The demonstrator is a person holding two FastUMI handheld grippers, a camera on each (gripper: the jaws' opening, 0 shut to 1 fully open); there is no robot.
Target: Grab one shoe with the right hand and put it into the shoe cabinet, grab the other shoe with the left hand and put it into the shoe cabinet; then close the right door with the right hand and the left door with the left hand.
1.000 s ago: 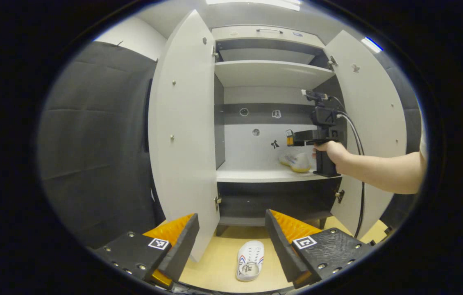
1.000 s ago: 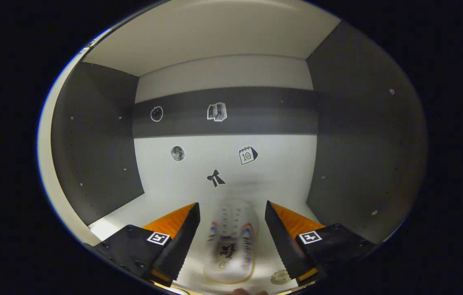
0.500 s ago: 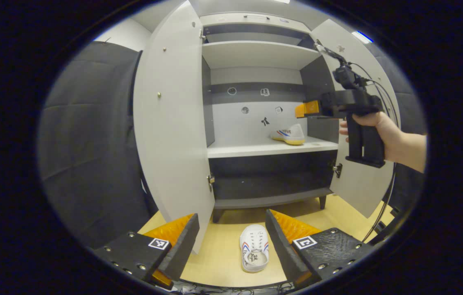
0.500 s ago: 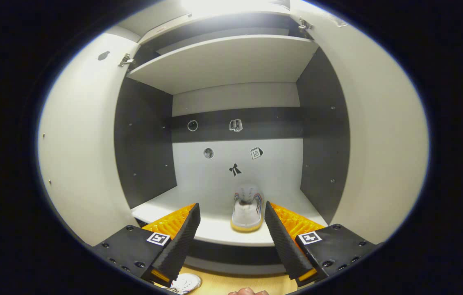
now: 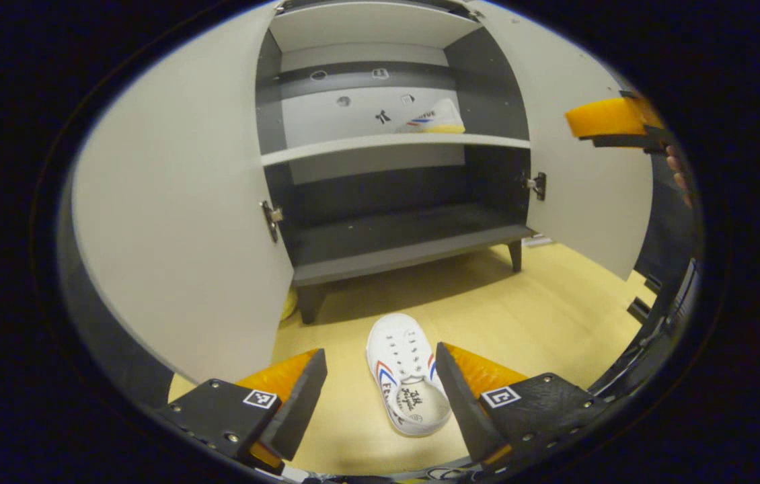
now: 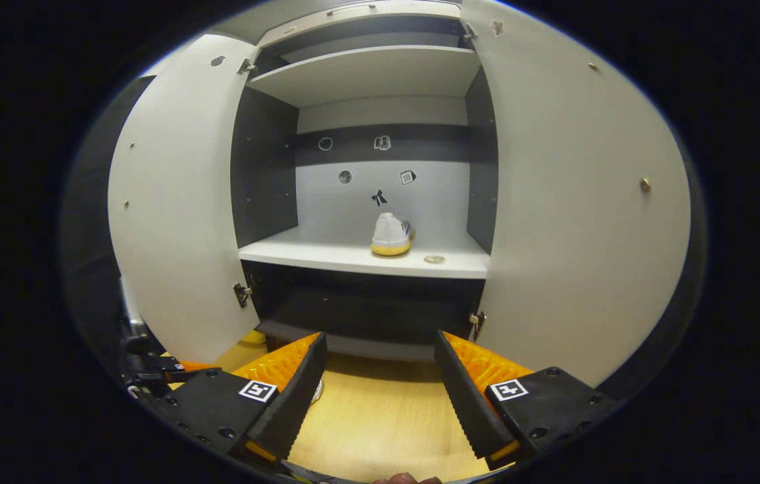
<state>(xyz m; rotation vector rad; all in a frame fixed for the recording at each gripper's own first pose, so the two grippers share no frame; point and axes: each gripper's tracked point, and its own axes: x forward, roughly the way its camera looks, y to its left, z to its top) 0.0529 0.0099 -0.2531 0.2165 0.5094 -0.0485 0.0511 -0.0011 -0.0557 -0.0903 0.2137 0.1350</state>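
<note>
A white shoe [image 5: 408, 376] with red and blue stripes lies on the wooden floor, heel toward me. My left gripper [image 5: 380, 349] is open just above it, one finger on each side, neither touching. The other white shoe [image 5: 435, 117] stands on the middle shelf of the shoe cabinet [image 5: 393, 252]; in the right gripper view that shoe [image 6: 390, 235] rests heel-out on the shelf [image 6: 326, 255]. My right gripper [image 6: 380, 336] is open and empty, back in front of the cabinet. Both doors stand open: left door [image 5: 178, 222], right door [image 5: 582, 181].
The right gripper's finger [image 5: 609, 117] and the hand holding it show at the upper right of the left gripper view, beside the right door. A small round disc [image 6: 434, 259] lies on the shelf near the shoe. The cabinet's dark bottom shelf [image 5: 407, 232] holds nothing.
The right gripper has drawn back out of the cabinet, leaving its shoe on the shelf. The left gripper has dropped and tilted down toward the shoe on the floor.
</note>
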